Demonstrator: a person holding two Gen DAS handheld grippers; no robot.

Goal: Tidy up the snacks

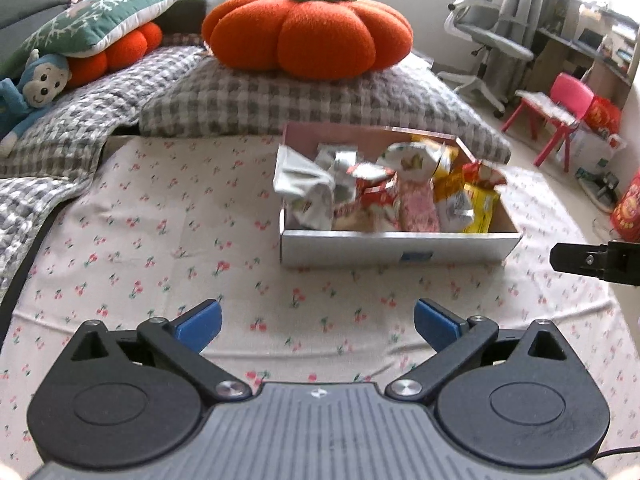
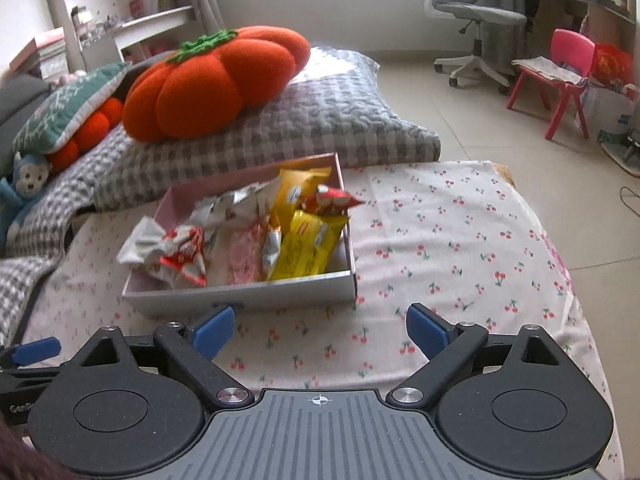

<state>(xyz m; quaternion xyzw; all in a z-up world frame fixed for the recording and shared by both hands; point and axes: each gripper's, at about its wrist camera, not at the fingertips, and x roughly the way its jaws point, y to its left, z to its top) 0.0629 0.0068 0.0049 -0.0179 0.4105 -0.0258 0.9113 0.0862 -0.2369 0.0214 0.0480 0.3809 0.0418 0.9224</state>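
Observation:
A shallow white cardboard box [image 1: 400, 246] [image 2: 248, 294] with a pink inside rests on the cherry-print sheet. It holds several snack packets: yellow ones [image 1: 482, 208] [image 2: 308, 246], red-and-white ones [image 1: 374, 190] [image 2: 184, 254], a pink one [image 1: 418, 208] [image 2: 242, 258] and silver-white wrappers [image 1: 304, 182] [image 2: 140, 244]. My left gripper [image 1: 318, 322] is open and empty over the sheet, short of the box's near wall. My right gripper [image 2: 320, 326] is open and empty too, just before the box's near wall. The right gripper's finger [image 1: 576, 260] pokes in at the left wrist view's right edge.
Behind the box lie a grey checked quilt [image 1: 256, 100] [image 2: 320, 120] and an orange pumpkin cushion [image 1: 308, 32] [image 2: 208, 84]. A green pillow [image 1: 92, 20] and a blue monkey toy [image 1: 40, 84] are far left. Beyond the bed's right edge are the tiled floor, a pink chair [image 2: 564, 80] and an office chair [image 2: 472, 12].

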